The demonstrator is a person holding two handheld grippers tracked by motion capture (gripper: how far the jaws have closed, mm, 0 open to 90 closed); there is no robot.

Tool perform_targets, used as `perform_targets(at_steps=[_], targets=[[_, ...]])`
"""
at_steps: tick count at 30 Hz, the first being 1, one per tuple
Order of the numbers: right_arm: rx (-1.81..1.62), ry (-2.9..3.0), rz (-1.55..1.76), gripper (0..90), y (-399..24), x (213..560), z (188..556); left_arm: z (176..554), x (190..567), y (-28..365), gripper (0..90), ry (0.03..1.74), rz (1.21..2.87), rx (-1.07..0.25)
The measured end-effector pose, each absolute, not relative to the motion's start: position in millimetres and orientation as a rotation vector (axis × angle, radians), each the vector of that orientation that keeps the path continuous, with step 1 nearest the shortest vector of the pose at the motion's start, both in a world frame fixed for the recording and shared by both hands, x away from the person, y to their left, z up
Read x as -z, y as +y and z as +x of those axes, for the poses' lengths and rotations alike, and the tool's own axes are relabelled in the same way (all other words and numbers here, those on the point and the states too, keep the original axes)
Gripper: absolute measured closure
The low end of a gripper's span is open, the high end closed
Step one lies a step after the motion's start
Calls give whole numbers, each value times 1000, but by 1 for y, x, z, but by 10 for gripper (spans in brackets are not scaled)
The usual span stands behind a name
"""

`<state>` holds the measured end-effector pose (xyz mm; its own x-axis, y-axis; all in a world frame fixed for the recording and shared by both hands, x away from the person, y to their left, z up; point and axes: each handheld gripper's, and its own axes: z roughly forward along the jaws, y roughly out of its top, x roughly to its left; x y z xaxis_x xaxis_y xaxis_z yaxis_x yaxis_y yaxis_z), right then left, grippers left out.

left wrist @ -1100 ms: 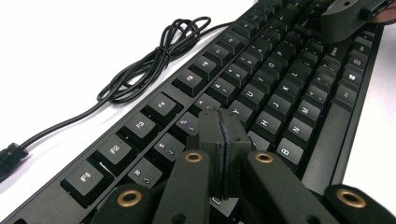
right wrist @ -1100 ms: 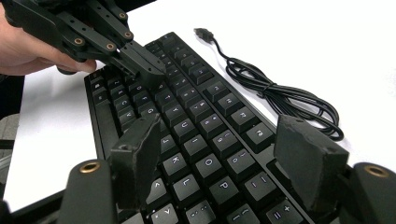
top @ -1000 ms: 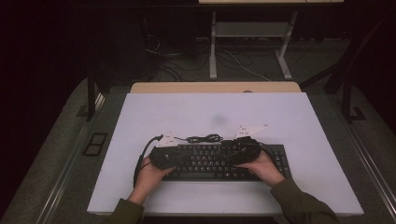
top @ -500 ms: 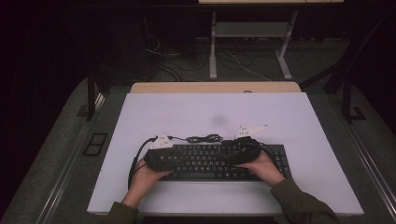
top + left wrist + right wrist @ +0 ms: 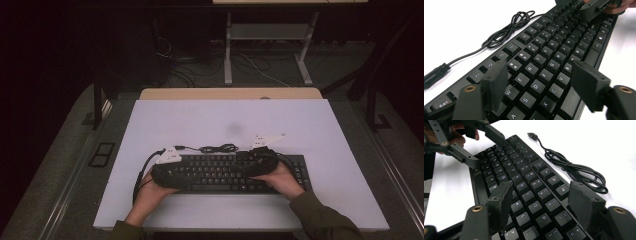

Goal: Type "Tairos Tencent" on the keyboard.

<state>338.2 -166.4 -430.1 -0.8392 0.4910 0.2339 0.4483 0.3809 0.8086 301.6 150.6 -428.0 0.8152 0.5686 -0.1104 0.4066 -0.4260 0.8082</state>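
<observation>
We note a dim room, with light falling mainly on the white table top (image 5: 280, 125), which shows a faint grey smudge (image 5: 234, 128) near its middle. A pale wooden board (image 5: 230, 93) edges its far side. Beyond it stands a light metal frame (image 5: 267, 45) with two splayed legs, cables (image 5: 200, 70) loose on the dark floor (image 5: 320, 62) beneath it. Grey carpet (image 5: 60, 165) flanks the table on both sides. At left, a black post (image 5: 97, 102) and a floor socket plate (image 5: 101, 154). The back wall is too dark to read.

Left gripper (image 5: 172, 167) jaws just opening, right gripper (image 5: 260, 159) jaws apart — hands low, level.
</observation>
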Motion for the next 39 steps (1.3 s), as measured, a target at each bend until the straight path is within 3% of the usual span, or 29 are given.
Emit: perform_targets(at_steps=[14, 26, 31, 39], targets=[[-1467, 2595, 865, 468, -163, 430, 336, 302, 431, 155, 132, 737, 2085, -246], [-1436, 2607, 846, 699, -158, 428, 333, 301, 432, 153, 0, 747, 2095, -246], [-1408, 2619, 839, 825, -156, 429, 333, 301, 431, 153, 0, 757, 2090, -244], [-1354, 2648, 838, 892, -152, 431, 334, 301, 431, 154, 0, 759, 2099, -245]])
